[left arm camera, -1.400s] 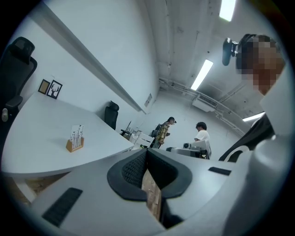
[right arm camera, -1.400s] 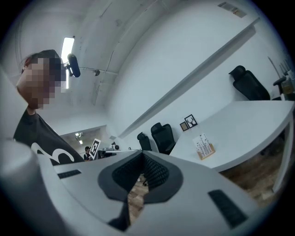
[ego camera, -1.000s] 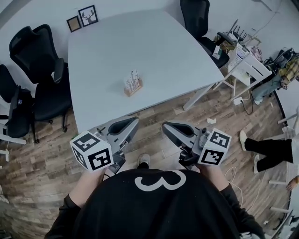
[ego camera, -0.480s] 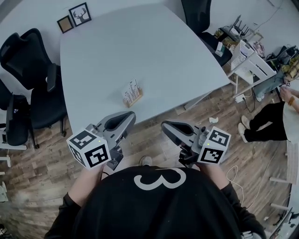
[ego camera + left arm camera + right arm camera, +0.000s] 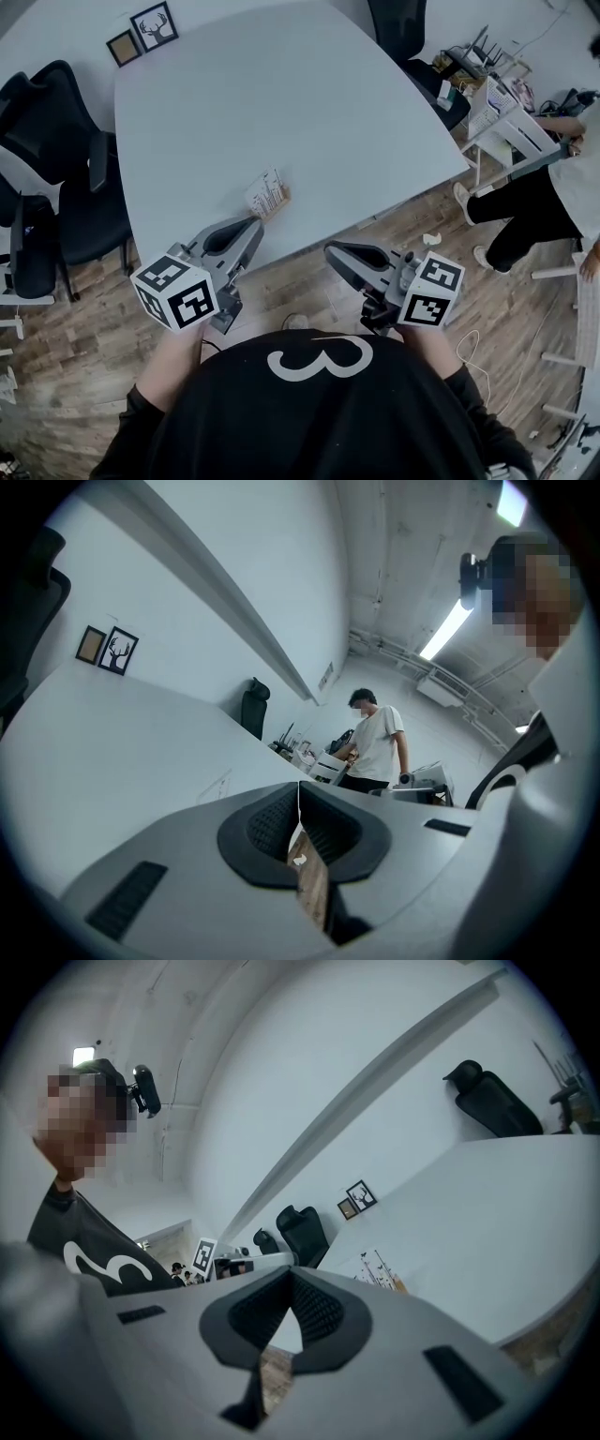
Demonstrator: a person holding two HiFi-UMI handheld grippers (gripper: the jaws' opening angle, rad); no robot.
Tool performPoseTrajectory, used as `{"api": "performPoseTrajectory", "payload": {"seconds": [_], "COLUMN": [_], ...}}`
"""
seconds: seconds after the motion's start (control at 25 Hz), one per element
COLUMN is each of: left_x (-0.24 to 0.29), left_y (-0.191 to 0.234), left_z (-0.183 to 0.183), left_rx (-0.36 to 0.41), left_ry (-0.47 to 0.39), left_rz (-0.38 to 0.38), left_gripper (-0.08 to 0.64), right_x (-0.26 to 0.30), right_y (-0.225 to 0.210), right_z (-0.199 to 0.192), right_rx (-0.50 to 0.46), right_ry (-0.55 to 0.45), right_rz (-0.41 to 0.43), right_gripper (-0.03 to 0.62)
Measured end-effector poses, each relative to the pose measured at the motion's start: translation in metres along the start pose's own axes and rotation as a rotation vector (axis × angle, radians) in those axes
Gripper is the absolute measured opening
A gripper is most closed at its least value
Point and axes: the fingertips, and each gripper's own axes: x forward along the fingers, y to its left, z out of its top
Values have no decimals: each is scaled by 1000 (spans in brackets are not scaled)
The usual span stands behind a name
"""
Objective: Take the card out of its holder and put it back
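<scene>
Near table [image 5: 281, 94] edge, card holder [image 5: 267, 194] w/ cards stands apart from L gripper [image 5: 251, 225] & R gripper [image 5: 333, 251], both clenched on nothing, L one nearer.

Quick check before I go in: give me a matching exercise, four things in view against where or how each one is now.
1. card holder
2. picture frames
3. left gripper
4. black chairs

A. far left corner of the table
B. shut, nothing between its jaws
C. on the floor, left of the table
D. near the table's front edge

Pairs: 1-D, 2-A, 3-B, 4-C
</scene>
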Motion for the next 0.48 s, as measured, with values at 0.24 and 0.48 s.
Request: {"api": "performPoseTrajectory", "payload": {"seconds": [0.24,0.48], "left_x": [3,8], "left_y": [22,56], "left_z": [0,-3], "left_rx": [22,90], "left_ry": [6,44], "left_rz": [40,124], "left_gripper": [15,22], "right_x": [4,-1], "right_y": [-5,-11], "right_z": [-4,-10], "right_rx": [12,29], "right_ry": [16,20], "right_rz": [-2,-33], "right_gripper": [6,6]}}
